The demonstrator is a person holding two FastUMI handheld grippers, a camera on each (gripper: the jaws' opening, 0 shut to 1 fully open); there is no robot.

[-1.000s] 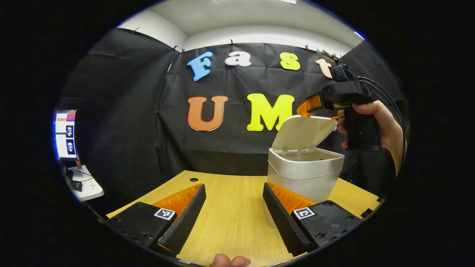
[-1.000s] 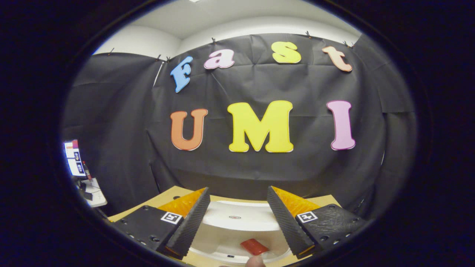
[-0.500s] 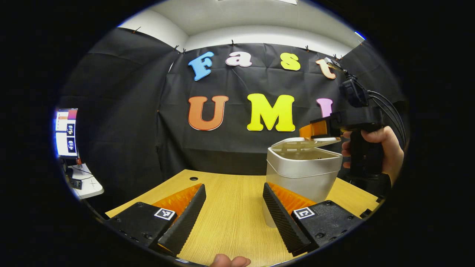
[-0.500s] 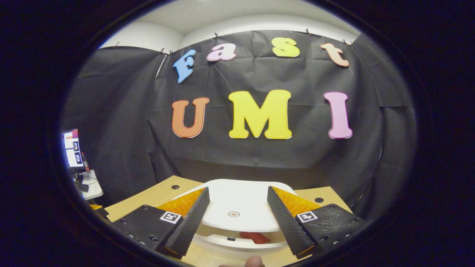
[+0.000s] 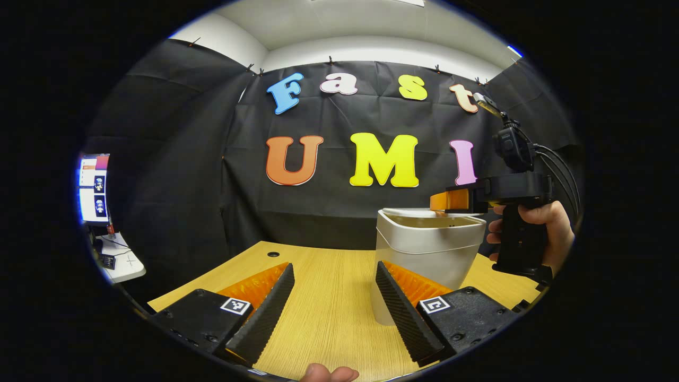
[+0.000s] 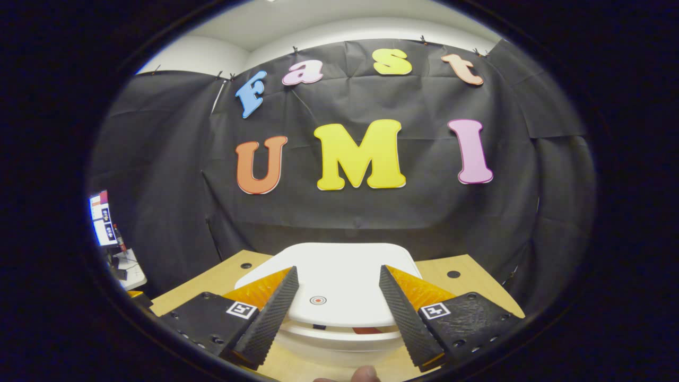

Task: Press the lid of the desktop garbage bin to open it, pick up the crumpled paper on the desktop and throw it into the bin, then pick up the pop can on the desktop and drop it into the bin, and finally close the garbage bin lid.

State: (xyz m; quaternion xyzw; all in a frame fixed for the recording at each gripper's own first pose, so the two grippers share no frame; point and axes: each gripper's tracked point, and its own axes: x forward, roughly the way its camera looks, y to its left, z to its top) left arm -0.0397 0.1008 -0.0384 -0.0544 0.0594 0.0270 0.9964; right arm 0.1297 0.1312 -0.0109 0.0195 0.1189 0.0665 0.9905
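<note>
- On the wooden surface [image 5: 323, 297], toward its right end: pale garbage bin [image 5: 424, 254], standing upright, lid [image 6: 339, 281] now almost flat on the rim, where a second ago it stood raised and half a second ago hung partway down.
- In the right gripper view: a thin gap left at the near edge under the lid, with a sliver of red showing inside, likely the pop can [image 6: 367, 330], too little visible to be sure.
- Right gripper [image 6: 335, 307]: lower than a second ago, lying over the lid top, jaws spread wide, nothing between them; contact with the lid hard to judge.
- Left gripper [image 5: 334, 302]: unmoved from the earlier frames, low over the surface just left of the bin, jaws wide apart and holding nothing.
- Open stretch of bare surface left of the bin up to the far edge; round cable holes near the far corners; booth wall close behind.
- Bin smooth, plastic-looking, tapering downward, rounded corners; lid a rounded rectangle with a small ringed dot at centre; surface light wood grain; inner jaw faces ribbed.
- At the far left, a side desk [image 5: 119, 262] with a lit monitor [image 5: 93, 189].
</note>
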